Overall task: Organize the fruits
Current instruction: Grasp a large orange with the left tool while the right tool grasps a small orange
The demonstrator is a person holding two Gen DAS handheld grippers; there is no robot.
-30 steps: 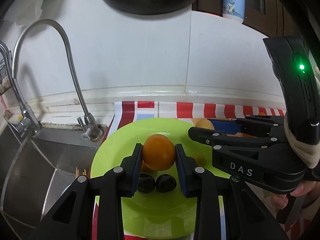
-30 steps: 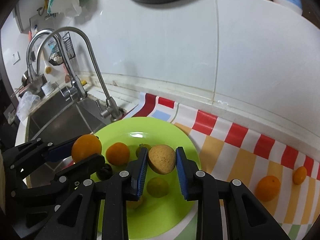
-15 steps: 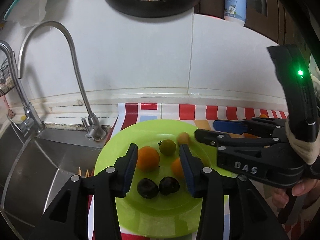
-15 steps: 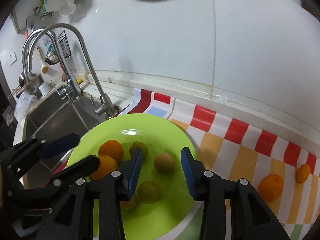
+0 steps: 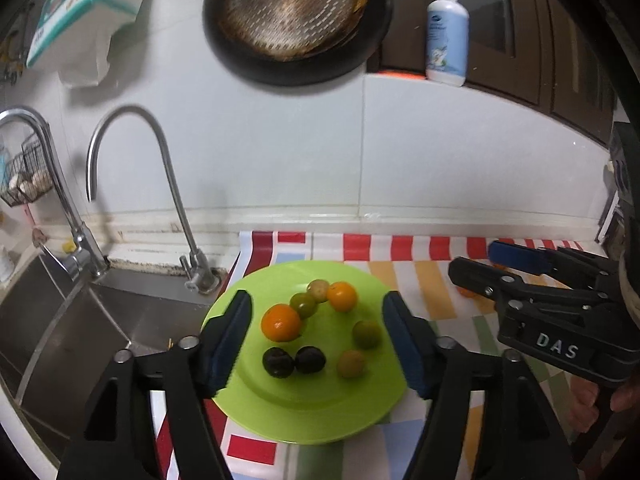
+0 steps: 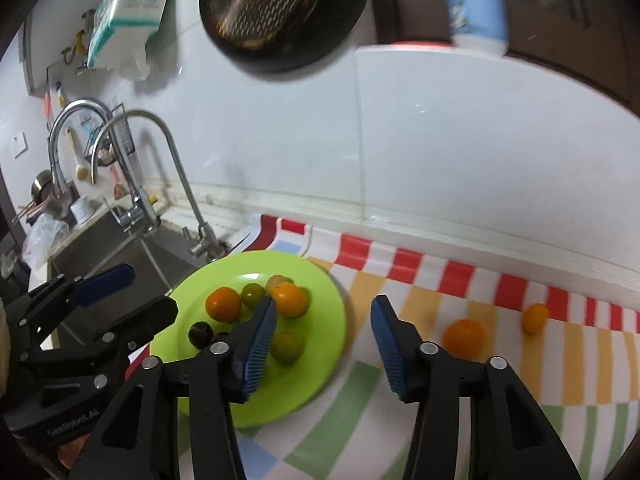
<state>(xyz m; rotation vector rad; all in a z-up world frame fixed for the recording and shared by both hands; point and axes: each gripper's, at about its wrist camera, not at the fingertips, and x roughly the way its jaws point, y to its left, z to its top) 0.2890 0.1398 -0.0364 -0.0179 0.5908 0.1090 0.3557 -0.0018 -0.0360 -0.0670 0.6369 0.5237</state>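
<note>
A green plate (image 5: 304, 404) (image 6: 320, 368) lies on the striped mat and holds several fruits: two oranges (image 5: 281, 322) (image 5: 341, 296), green-yellow fruits (image 5: 366, 334) and two dark plums (image 5: 278, 362). My left gripper (image 5: 318, 340) is open and empty above the plate. My right gripper (image 6: 322, 342) is open and empty above the plate's right edge; it also shows in the left wrist view (image 5: 480, 266). An orange (image 6: 463, 337) and a small orange fruit (image 6: 535, 318) lie on the mat to the right.
A steel sink (image 5: 60, 328) with two taps (image 5: 168, 184) lies left of the plate. A dark pan (image 5: 296, 16), a tissue pack (image 5: 84, 4) and a soap bottle (image 5: 447, 28) are on the wall and ledge behind.
Both grippers opened and let go of their fruits, an orange and a tan fruit, which now lie on the plate. Both grippers then rose and pulled back, opening wider.
</note>
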